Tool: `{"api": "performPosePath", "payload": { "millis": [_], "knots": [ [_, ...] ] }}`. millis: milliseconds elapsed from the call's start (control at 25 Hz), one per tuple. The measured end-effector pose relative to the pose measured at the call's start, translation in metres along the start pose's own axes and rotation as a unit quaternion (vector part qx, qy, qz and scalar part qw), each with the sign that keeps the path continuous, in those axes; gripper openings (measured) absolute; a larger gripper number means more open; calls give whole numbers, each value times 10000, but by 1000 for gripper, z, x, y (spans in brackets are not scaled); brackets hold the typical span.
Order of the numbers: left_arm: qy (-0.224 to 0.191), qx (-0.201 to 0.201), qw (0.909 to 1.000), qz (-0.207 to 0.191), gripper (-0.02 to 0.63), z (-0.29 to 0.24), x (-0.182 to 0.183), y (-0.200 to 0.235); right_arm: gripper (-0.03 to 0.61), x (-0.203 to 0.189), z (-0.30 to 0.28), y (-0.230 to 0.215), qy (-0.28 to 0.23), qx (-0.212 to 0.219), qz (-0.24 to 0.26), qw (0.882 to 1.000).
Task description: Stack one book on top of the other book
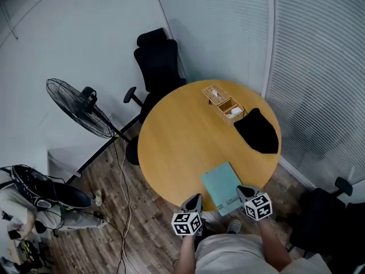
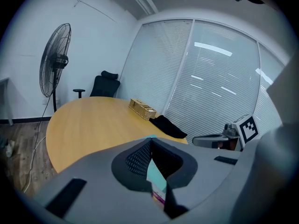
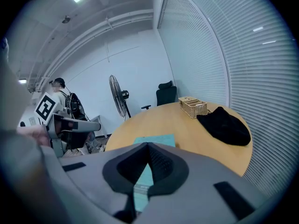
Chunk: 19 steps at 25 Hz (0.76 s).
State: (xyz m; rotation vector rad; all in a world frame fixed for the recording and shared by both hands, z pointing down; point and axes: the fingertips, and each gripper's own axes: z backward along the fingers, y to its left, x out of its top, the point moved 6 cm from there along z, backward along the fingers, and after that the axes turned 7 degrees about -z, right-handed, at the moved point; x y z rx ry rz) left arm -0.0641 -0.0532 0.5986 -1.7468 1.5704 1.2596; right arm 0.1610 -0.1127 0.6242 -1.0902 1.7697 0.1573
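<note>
A teal book [image 1: 223, 187] lies flat at the near edge of the round table [image 1: 177, 141], between the two grippers. The left gripper [image 1: 195, 198] has its jaws clenched together on nothing, just beside the book's near left corner. The right gripper [image 1: 243, 190] is clenched and empty too, at the near right corner. A basket [image 1: 223, 103] and a black cloth [image 1: 258, 131] lie far from the book.

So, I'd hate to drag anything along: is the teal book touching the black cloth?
Apart. The head view shows bare wood of the table between the teal book at the near edge and the black cloth farther back.
</note>
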Motion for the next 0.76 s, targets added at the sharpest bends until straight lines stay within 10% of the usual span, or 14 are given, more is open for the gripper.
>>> {"api": "performPosePath", "payload": {
  "millis": [760],
  "knots": [
    [19, -101, 9999, -17, 28, 6, -7, 1, 21, -5, 1, 9, -75, 8, 13, 10000]
  ]
}}
